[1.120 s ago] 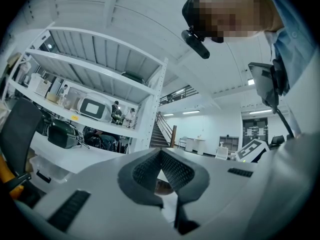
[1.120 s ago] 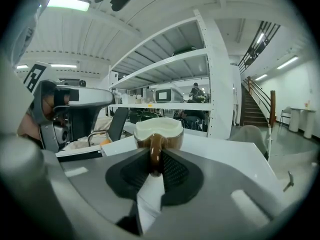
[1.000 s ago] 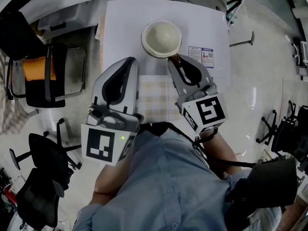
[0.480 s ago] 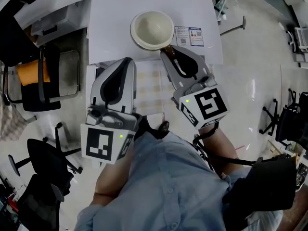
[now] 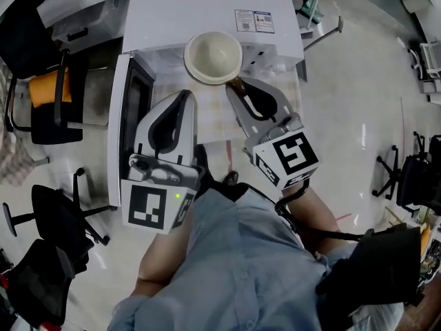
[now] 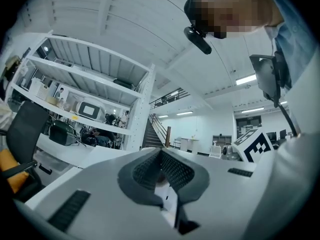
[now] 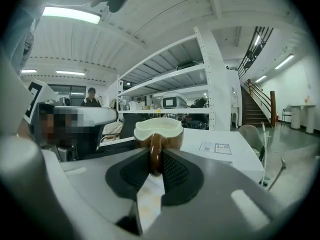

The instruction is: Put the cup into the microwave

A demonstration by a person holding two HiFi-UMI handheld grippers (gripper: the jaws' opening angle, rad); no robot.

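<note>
The brown, cream-lined cup [image 5: 213,57] is gripped by its handle in the right hand-held gripper [image 5: 236,85], just before the open white microwave [image 5: 200,5], likely to be slid inside next, while the left hand-held gripper [image 5: 182,96] is shut, empty.

Upright brown cup [image 5: 213,57], cream inside, by the open white microwave [image 5: 207,5].

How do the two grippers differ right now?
The right gripper is clamped on the brown handle of the cup; the left gripper is shut on nothing. The right gripper ends at the cup; the left gripper ends nearer the open door of the microwave. Both are grey, each with a marker cube.
</note>
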